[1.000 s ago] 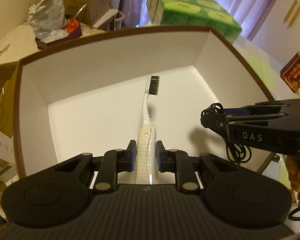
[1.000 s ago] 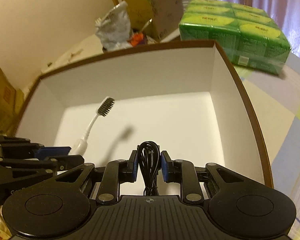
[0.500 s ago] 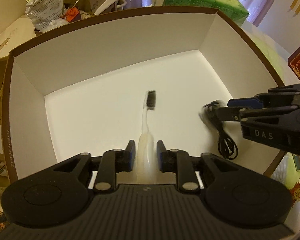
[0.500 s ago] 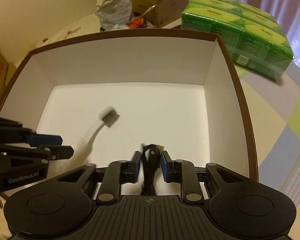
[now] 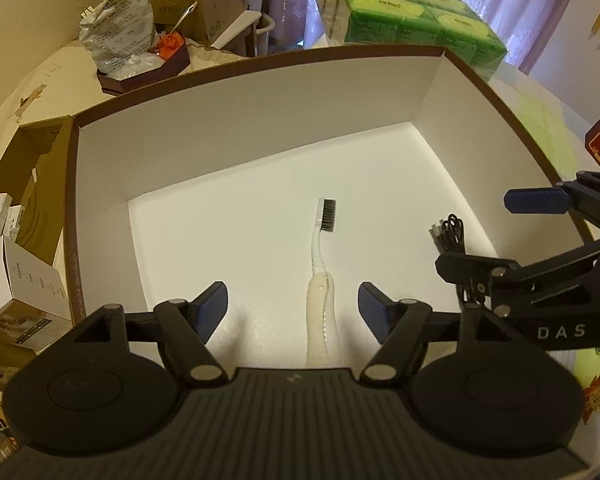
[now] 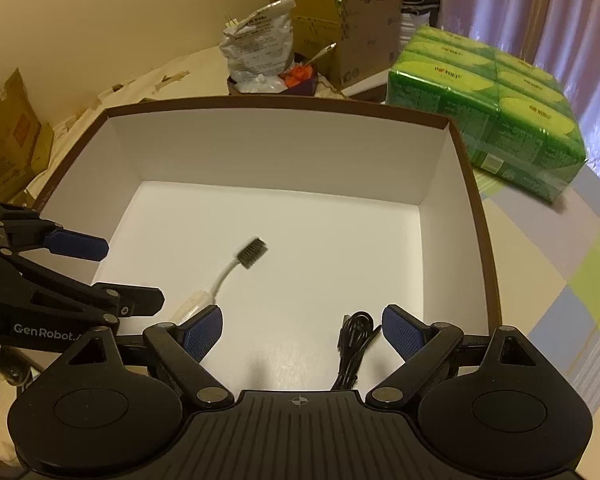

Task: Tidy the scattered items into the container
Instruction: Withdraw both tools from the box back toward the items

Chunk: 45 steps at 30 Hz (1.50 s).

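Both grippers, left and right, hang spread wide over the box; toothbrush and cable lie loose inside.

toothbrush handle end hidden under gripper body, cable tail likewise

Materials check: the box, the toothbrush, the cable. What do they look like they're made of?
Box: looks like paperboard, matte white inside with a brown rim; folded corner seams show.
Toothbrush: probably plastic, a glossy white neck, a ribbed off-white grip that may be rubbery, dark bristles.
Cable: black, likely rubber- or PVC-jacketed, slight sheen, lying in soft coils.
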Available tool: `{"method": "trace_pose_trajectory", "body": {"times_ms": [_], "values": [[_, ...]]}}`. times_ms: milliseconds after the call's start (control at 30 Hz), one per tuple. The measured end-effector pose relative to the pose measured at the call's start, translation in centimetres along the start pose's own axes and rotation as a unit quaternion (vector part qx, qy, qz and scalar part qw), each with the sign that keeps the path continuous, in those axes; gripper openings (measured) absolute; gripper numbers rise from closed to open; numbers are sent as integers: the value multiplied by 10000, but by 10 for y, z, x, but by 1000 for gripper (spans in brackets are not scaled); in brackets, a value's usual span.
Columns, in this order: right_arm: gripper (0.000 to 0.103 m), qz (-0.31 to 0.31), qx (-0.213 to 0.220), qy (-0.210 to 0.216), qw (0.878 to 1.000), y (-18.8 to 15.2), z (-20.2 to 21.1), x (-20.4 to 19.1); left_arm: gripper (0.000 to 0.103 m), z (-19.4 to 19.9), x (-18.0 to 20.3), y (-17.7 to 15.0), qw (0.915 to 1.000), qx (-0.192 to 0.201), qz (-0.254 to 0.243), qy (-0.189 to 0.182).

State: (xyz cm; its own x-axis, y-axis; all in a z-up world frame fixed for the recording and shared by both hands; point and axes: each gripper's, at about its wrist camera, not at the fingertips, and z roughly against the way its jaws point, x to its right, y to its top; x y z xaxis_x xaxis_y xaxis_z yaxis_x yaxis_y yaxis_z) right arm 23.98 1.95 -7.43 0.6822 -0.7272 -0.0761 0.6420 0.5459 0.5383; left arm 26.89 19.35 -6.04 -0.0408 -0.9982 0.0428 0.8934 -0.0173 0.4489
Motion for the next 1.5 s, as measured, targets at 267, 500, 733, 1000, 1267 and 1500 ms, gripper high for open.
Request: {"method": "trace_pose_trajectory", "body": {"times_ms": [267, 500, 733, 1000, 1267, 1500], "values": [[92, 62, 211, -156, 9996, -10, 27, -8, 78, 20, 5, -8, 9997, 160, 70, 176], [92, -65, 487, -169, 9986, -22, 56, -11, 83, 45, 12, -19, 9991, 368, 59, 204], [92, -127, 652, -163, 9977, -37, 83, -15, 89, 71, 20, -33, 9984, 535, 61, 197], [92, -260, 766, -125, 9966, -63, 109, -16, 93, 96, 35, -55, 9976, 637, 29, 258], [92, -311, 870, -138, 9956, -85, 132, -19, 94, 109, 50, -74, 9978, 633, -6, 194], [92, -377, 967, -232, 9943, -108, 149, -19, 95, 118, 65, -93, 9978, 649, -100, 131]]}}
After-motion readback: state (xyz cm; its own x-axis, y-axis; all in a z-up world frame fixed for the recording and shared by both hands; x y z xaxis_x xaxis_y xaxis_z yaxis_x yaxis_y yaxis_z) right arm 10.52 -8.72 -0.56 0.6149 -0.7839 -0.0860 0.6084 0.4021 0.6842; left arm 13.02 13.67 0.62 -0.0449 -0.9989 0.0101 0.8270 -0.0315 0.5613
